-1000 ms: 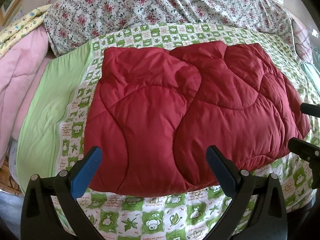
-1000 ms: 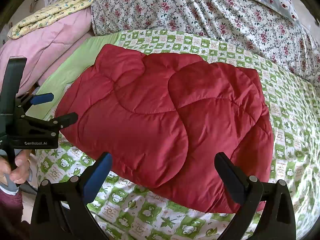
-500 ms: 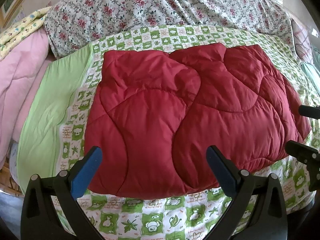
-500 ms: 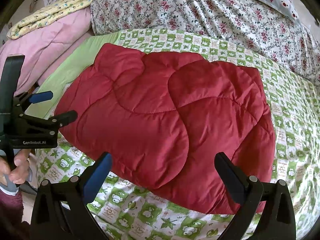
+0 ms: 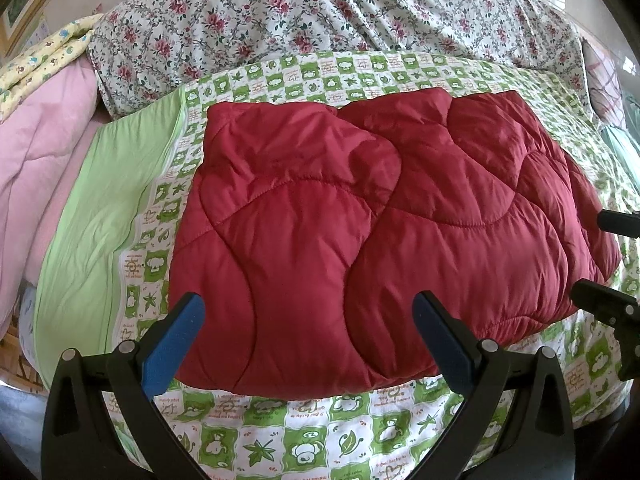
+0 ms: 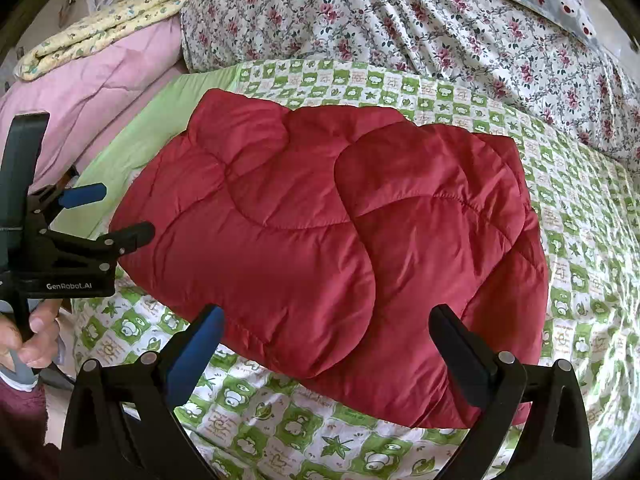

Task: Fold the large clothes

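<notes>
A red quilted padded garment [image 5: 360, 232] lies folded into a thick rectangle on the green-and-white checked bedsheet [image 5: 304, 440]; it also shows in the right wrist view [image 6: 328, 248]. My left gripper [image 5: 308, 332] is open and empty, held just above the garment's near edge. It shows from the side in the right wrist view [image 6: 116, 216], open, at the garment's left end. My right gripper [image 6: 328, 344] is open and empty over the near right part of the garment. Its fingers [image 5: 600, 300] show at the right edge of the left wrist view.
A floral duvet [image 5: 340, 20] is heaped behind the garment. A pink quilt [image 5: 36, 168] with a yellow printed blanket [image 6: 100, 28] on it lies at the left. A plain green sheet strip [image 5: 96, 248] runs along the left. A hand [image 6: 32, 336] grips the left tool.
Both grippers have edged slightly forward over the garment and stayed open. The garment has not moved.
</notes>
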Tool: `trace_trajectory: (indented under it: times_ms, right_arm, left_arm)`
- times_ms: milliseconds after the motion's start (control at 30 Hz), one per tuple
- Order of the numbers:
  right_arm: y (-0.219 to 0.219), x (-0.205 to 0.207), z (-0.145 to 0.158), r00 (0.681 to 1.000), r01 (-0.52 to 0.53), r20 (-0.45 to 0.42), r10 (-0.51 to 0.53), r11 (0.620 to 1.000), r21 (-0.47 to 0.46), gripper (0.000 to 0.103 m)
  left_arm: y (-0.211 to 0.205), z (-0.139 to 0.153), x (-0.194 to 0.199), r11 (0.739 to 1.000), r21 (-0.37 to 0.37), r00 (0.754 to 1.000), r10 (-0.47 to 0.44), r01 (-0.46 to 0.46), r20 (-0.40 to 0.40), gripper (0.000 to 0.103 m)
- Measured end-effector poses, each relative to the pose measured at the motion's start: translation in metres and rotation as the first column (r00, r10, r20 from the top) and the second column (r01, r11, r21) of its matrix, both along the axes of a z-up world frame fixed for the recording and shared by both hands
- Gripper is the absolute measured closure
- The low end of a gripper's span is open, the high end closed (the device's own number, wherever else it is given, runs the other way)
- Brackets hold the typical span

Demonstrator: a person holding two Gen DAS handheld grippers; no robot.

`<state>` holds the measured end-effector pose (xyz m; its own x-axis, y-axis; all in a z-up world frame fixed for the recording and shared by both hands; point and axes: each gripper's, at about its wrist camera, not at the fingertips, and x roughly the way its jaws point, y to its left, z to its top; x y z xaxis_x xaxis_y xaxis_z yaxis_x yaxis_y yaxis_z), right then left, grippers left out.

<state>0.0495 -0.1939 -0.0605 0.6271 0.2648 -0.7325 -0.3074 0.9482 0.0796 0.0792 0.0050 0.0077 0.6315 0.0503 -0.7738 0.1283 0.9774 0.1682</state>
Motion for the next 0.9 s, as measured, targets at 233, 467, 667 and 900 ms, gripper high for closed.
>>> trace_trajectory:
  times_ms: [233, 467, 667, 900]
  right_arm:
    - [-0.0003, -0.0001, 0.0012, 1.000, 0.000, 0.002, 0.000, 1.000, -0.002, 0.000]
    - [-0.0004, -0.0010, 0.0017, 1.000, 0.000, 0.003, 0.000, 1.000, 0.001, 0.000]
    - [-0.0004, -0.0016, 0.0020, 1.000, 0.002, 0.006, -0.002, 1.000, 0.002, 0.000]
    - [-0.0042, 0.0004, 0.0026, 1.000, 0.010, 0.009, -0.010, 1.000, 0.007, 0.000]
  left_arm:
    - [-0.0003, 0.0010, 0.0001, 1.000, -0.001, 1.000, 0.001, -0.001, 0.002, 0.000]
    - [0.0003, -0.0002, 0.0001, 1.000, -0.001, 1.000, 0.001, -0.001, 0.001, 0.000]
    - [0.0009, 0.0015, 0.0012, 1.000, -0.001, 1.000, 0.003, -0.003, 0.003, 0.000]
    - [-0.0014, 0.0009, 0.0016, 1.000, 0.001, 1.000, 0.006, -0.006, 0.007, 0.000]
